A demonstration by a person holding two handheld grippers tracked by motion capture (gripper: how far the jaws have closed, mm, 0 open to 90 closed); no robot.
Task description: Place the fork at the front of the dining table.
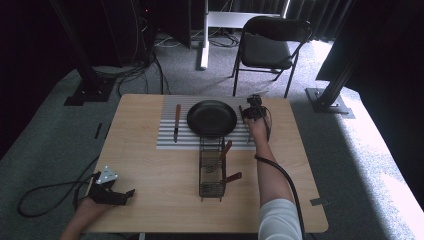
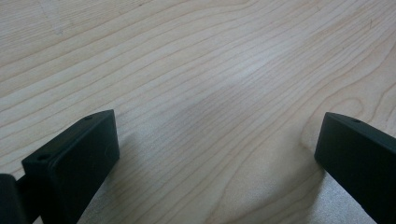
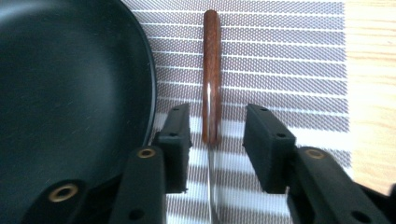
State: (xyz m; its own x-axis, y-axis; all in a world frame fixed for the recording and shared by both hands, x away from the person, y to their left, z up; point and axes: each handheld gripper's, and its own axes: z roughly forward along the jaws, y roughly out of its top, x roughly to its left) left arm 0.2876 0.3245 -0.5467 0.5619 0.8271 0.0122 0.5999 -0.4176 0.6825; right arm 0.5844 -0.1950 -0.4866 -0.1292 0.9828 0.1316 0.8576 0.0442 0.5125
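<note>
Right gripper point(image 1: 248, 114) hangs over the far right part of the striped placemat point(image 1: 167, 137) in the high view, just right of the black plate point(image 1: 212, 118), with the person's forearm stretched toward it past the wire caddy point(image 1: 212, 172), which holds more wooden-handled cutlery. On the plate's far side from this gripper a knife point(image 1: 176, 122) lies on the mat. The left gripper point(image 1: 116, 195) rests well apart, at the near left corner of the wooden table point(image 1: 150, 170).

From the left gripper view, its jaws stand wide apart over bare tabletop point(image 2: 210, 84) with nothing between them.

Through the right gripper view, the jaws are parted, one on each side of a wooden-handled utensil point(image 3: 211, 79) lying flat on the mat point(image 3: 289, 60). The handle runs away from the gripper, the metal shank comes back beneath it, and neither pad touches. The plate's rim point(image 3: 140, 70) sits just beside the left jaw.

This reads as a place setting being laid, and the step in hand looks like the release of the piece beside the plate. Next would be a straight lift clear, without nudging handle or rim, then a reach back to the caddy.
</note>
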